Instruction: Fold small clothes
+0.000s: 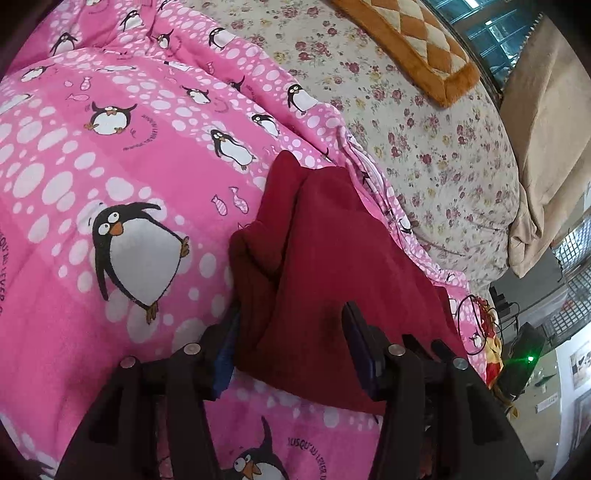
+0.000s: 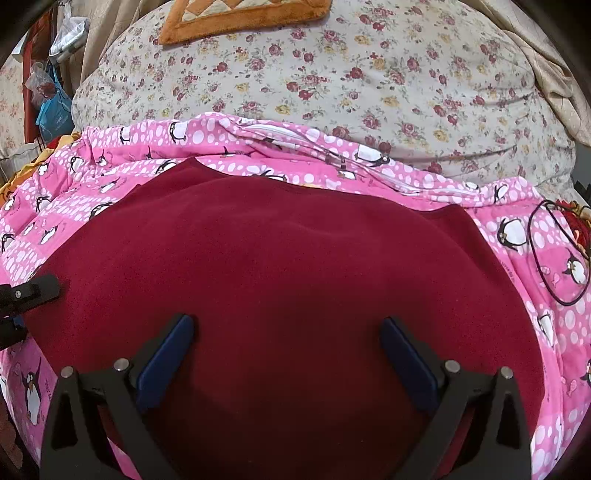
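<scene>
A dark red fleece garment (image 2: 288, 280) lies spread on a pink penguin-print blanket (image 2: 110, 173). My right gripper (image 2: 286, 325) hovers over its near middle with jaws wide open, holding nothing. In the left wrist view the garment (image 1: 325, 258) rises in a bunched fold between the fingers of my left gripper (image 1: 291, 321). The jaws stand apart with the cloth between them; whether they pinch it is unclear. The left gripper also shows at the left edge of the right wrist view (image 2: 22, 295), at the garment's left edge.
A floral sheet (image 2: 332, 85) covers the bed beyond the blanket, with an orange quilted cushion (image 2: 236, 18) at the far side. A thin black cable loop (image 2: 557, 251) lies on the blanket at right. Beige cloth (image 1: 546, 147) and a device with a green light (image 1: 530, 358) are off the bed.
</scene>
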Motion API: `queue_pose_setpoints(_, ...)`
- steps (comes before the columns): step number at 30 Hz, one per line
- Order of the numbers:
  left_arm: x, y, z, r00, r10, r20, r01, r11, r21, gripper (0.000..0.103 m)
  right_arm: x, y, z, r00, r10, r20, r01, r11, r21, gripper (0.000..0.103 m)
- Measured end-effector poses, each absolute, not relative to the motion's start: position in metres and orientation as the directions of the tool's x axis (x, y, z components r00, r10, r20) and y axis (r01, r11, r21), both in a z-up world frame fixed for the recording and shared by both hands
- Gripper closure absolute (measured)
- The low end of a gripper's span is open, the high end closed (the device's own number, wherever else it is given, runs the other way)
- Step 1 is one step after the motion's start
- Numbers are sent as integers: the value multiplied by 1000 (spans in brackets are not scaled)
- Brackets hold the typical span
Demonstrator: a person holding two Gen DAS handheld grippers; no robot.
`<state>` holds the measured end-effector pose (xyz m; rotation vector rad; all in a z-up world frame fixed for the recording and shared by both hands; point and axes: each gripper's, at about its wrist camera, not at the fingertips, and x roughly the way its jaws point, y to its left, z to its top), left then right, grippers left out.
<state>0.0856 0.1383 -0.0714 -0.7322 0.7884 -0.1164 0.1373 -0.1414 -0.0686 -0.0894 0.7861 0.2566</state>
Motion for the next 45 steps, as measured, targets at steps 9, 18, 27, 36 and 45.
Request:
queue_pose_setpoints(9,85,138,-71,713,-354,-605,-163,756,-634,73,137,-141,-69,679,197,-708,-262,965,18,1)
queue_pose_setpoints(18,84,139,-71,714,-364,-598,-161,746,-647,72,126,-139,-54,708,181,-682,-234,972,16,2)
queue_pose_setpoints(27,81,143,-71,720,-356,-596,-173,740,-651,83,113,-108,-69,642,252,-724,-380,925,-15,1)
queue_pose_setpoints(36,80,136,-63,712,-260,-652,-191,822,-536,103,171,-118,10,592,432,-681,-346,899,269,2)
queue_pose_setpoints(45,80,91,-24,782,-106,-615,-48,972,-229,103,285,-29,-16,139,651,-746,-323,742,587,15)
